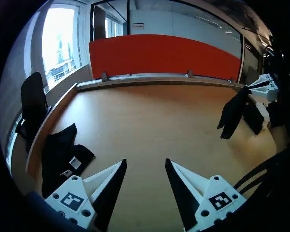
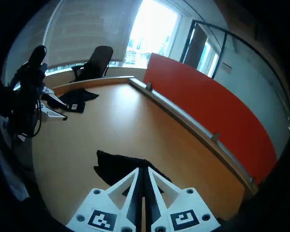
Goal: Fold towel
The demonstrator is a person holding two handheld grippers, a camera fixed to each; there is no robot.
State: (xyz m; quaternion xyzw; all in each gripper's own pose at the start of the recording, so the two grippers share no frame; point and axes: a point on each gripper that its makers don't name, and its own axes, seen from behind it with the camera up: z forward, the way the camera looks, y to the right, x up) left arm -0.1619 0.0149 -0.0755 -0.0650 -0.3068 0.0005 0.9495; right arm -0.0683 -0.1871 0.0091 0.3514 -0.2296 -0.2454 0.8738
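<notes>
A black towel (image 2: 116, 168) hangs over the wooden table (image 2: 118, 120), with my right gripper (image 2: 144, 171) shut on its top edge. In the left gripper view that same towel (image 1: 232, 114) dangles from the right gripper (image 1: 248, 89) at the far right, lifted off the tabletop. My left gripper (image 1: 145, 164) is open low over the table with nothing between its fingers. It also appears far off in the right gripper view as the left gripper (image 2: 62, 109), held by a hand. A second pile of black cloth (image 1: 62, 152) with a white label lies at the table's left end.
A red partition (image 1: 164, 56) runs along the table's far edge. A dark office chair (image 2: 95, 62) stands by the bright windows beyond the table's end. The black cloth pile (image 2: 74, 98) lies close behind the left gripper. Bare wood (image 1: 152, 120) stretches between the two grippers.
</notes>
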